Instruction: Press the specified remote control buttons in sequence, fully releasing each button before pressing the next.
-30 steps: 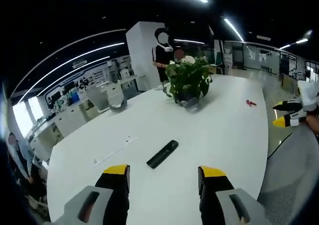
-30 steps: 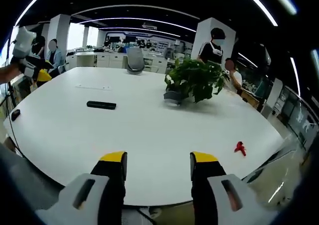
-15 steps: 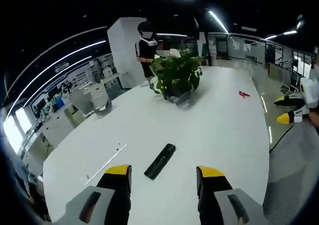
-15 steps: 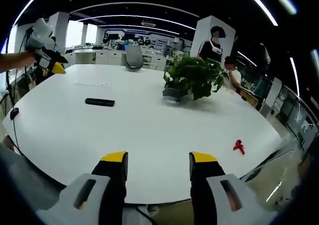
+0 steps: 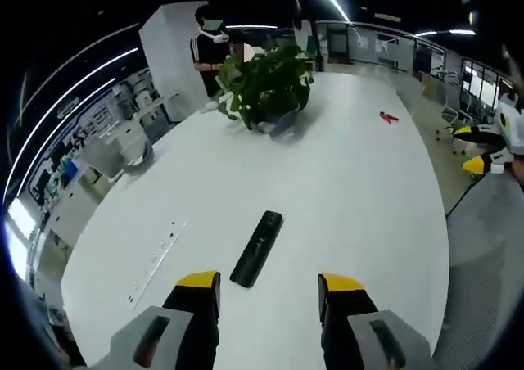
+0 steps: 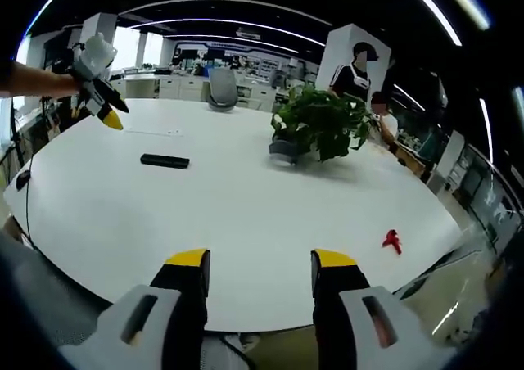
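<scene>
The black remote [image 5: 256, 248] lies flat on the white worktop [image 5: 360, 182] just ahead of the left gripper [image 5: 268, 284], jaws apart and empty, seemingly lining up a press, while the right gripper [image 6: 258, 270], likewise open and empty, hangs back at the edge.

Open-plan office: big white meeting table [image 6: 246, 214], potted plant [image 6: 319, 128], desk chair [image 6: 219, 89].

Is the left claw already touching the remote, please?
No, the left claw hangs open above the table, with the remote lying clear ahead of its tips.
</scene>
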### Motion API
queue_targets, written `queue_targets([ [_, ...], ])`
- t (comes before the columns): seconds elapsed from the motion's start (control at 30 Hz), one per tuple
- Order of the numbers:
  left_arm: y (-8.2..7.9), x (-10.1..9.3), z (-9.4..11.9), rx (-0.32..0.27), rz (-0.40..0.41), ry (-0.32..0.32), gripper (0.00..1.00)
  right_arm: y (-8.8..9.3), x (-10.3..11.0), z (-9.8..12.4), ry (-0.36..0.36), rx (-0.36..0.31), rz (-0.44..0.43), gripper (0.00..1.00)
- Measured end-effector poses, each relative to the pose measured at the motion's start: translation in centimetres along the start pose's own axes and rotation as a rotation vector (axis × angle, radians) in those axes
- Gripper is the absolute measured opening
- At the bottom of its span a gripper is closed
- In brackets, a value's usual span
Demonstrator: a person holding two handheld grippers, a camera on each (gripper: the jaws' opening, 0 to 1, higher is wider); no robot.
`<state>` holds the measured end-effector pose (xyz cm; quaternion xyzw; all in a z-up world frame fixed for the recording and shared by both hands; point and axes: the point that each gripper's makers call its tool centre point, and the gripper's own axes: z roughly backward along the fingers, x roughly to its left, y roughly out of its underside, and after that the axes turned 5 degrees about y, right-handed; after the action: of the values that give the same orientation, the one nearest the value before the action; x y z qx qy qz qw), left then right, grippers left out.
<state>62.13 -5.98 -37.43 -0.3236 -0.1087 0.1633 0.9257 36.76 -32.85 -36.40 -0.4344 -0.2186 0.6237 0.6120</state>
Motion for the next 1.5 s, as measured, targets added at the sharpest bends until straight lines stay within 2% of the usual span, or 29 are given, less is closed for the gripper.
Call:
queue_targets([
  [0.17, -0.1, 0.7, -2.0, 0.039, -0.015, 0.052, 0.49, 0.2, 0.2, -0.1, -0.003, 0.012, 0.025, 0.49],
  [0.43, 0.2, 2.6, -4.5, 0.128, -0.051, 0.076, 0.46, 0.5, 0.3, -0.3, -0.005, 0.029, 0.039, 0.48],
  [0.63, 0.7, 2.7, -6.1, 0.166, -0.058, 0.114, 0.43, 0.6, 0.3, -0.3, -0.006, 0.037, 0.04, 0.48],
  [0.77, 0.8, 2.0, -7.8, 0.189, -0.018, 0.161, 0.41, 0.8, 0.4, -0.4, -0.01, 0.045, 0.05, 0.47],
  [0.83, 1.2, 1.8, -8.4, 0.215, -0.048, 0.171, 0.41, 0.7, 0.4, -0.4, -0.009, 0.045, 0.051, 0.48],
  [1.07, 2.9, 2.0, -10.6, 0.31, -0.114, 0.17, 0.41, 1.0, 0.4, -0.4, -0.008, 0.056, 0.057, 0.47],
  [1.2, 3.7, 3.1, -11.3, 0.336, -0.093, 0.154, 0.39, 1.0, 0.4, -0.5, -0.008, 0.061, 0.057, 0.47],
  [1.5, 5.4, 4.2, -12.4, 0.384, -0.057, 0.119, 0.24, 1.2, 0.4, -0.6, -0.005, 0.072, 0.067, 0.46],
])
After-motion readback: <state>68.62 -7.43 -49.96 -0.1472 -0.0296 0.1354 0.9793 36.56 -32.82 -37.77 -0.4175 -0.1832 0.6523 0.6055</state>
